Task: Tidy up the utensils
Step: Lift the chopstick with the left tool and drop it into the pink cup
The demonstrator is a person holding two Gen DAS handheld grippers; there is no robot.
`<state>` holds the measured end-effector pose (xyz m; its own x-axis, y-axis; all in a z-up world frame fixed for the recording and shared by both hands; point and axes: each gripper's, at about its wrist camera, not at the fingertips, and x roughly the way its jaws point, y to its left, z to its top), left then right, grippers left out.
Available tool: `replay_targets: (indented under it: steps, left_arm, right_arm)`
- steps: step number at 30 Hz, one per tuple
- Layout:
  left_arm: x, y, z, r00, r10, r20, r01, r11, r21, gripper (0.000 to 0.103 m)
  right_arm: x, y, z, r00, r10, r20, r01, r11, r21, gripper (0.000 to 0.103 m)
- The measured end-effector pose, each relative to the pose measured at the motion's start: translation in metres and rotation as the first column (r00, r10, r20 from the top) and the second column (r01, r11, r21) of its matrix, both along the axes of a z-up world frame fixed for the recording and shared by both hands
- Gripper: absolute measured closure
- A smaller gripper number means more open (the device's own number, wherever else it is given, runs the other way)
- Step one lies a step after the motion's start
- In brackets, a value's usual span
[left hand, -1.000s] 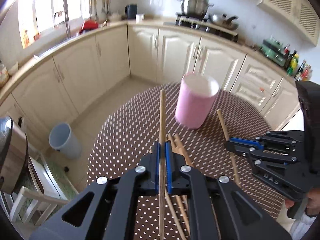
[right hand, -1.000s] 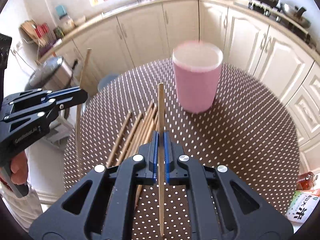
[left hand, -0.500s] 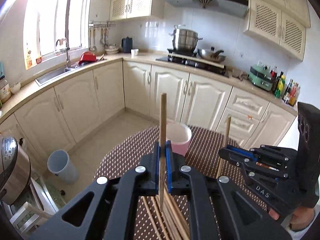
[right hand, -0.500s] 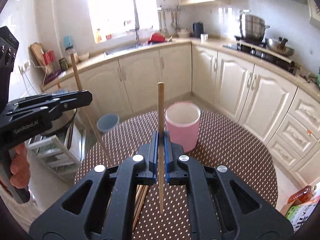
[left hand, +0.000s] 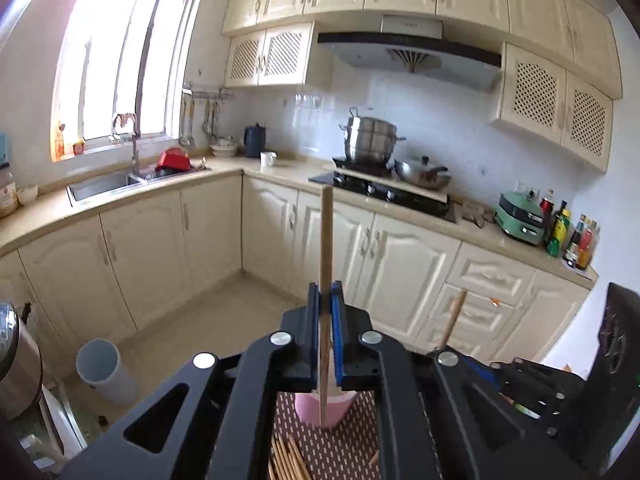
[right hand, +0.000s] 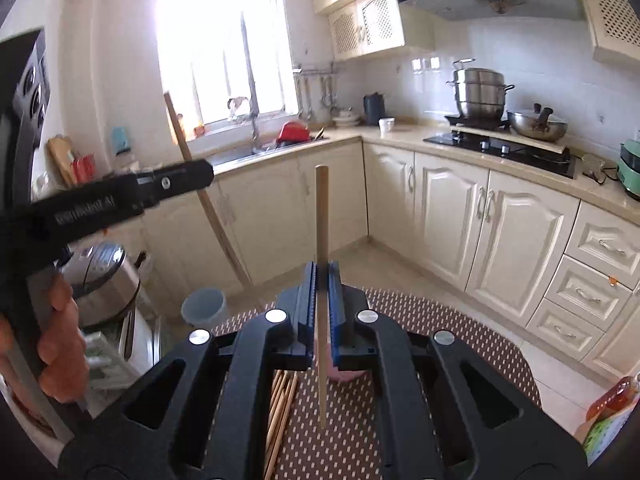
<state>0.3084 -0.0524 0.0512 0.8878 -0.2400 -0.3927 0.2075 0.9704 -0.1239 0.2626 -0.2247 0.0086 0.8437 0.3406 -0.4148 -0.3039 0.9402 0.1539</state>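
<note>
My left gripper (left hand: pixel 325 300) is shut on a wooden chopstick (left hand: pixel 326 248) that stands upright, its lower end in front of the pink cup (left hand: pixel 340 408) below. My right gripper (right hand: pixel 321 280) is shut on another upright chopstick (right hand: pixel 321 216); the pink cup (right hand: pixel 344 374) is mostly hidden behind its jaws. Loose chopsticks (left hand: pixel 286 458) lie on the brown dotted table (left hand: pixel 340 448) in front of the cup, and they also show in the right wrist view (right hand: pixel 280 412). The left gripper (right hand: pixel 176 182) appears at the left of the right wrist view with its chopstick (right hand: pixel 208 200) tilted.
The right gripper body (left hand: pixel 532 384) is at the lower right of the left wrist view. Kitchen cabinets (left hand: pixel 400 264), a stove with pots (left hand: pixel 372 148) and a sink (left hand: pixel 104 184) lie beyond. A grey bin (left hand: pixel 100 372) stands on the floor. A rice cooker (right hand: pixel 104 276) sits at the left.
Both grippers have tilted upward and risen, each still holding its chopstick. The cup and table have dropped to the bottom of both views, and the kitchen walls now fill them.
</note>
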Motion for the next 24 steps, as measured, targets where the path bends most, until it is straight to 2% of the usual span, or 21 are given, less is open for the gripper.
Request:
replay_targets:
  steps: [7, 13, 20, 21, 23, 24]
  left_arm:
    - [0.036, -0.012, -0.009, 1.000, -0.007, 0.008, 0.007, 0.998, -0.057, 0.097]
    - [0.054, -0.023, -0.044, 0.998, -0.006, -0.062, 0.007, 1.000, 0.028, 0.097]
    - [0.064, -0.016, -0.068, 0.992, -0.008, -0.123, 0.015, 0.998, 0.054, 0.096]
    - [0.064, -0.015, -0.070, 0.992, -0.008, -0.128, 0.016, 0.998, 0.056, 0.094]
    - [0.064, -0.010, -0.071, 0.991, 0.005, -0.137, 0.003, 0.998, 0.058, 0.068]
    - [0.062, -0.006, -0.071, 0.992, 0.016, -0.127, -0.009, 0.998, 0.055, 0.064]
  right_arm:
    - [0.026, -0.004, 0.007, 1.000, -0.007, 0.008, 0.007, 1.000, 0.014, 0.097]
    - [0.040, -0.004, 0.000, 1.000, -0.027, 0.001, 0.027, 1.000, 0.016, 0.097]
    - [0.045, -0.003, 0.004, 0.999, -0.040, 0.017, 0.040, 0.999, 0.017, 0.097]
    - [0.045, -0.002, 0.005, 0.999, -0.043, 0.022, 0.043, 0.999, 0.016, 0.097]
    - [0.045, -0.002, 0.008, 0.998, -0.050, 0.034, 0.049, 0.999, 0.021, 0.097]
    - [0.044, -0.003, 0.010, 0.997, -0.057, 0.046, 0.056, 0.998, 0.029, 0.097]
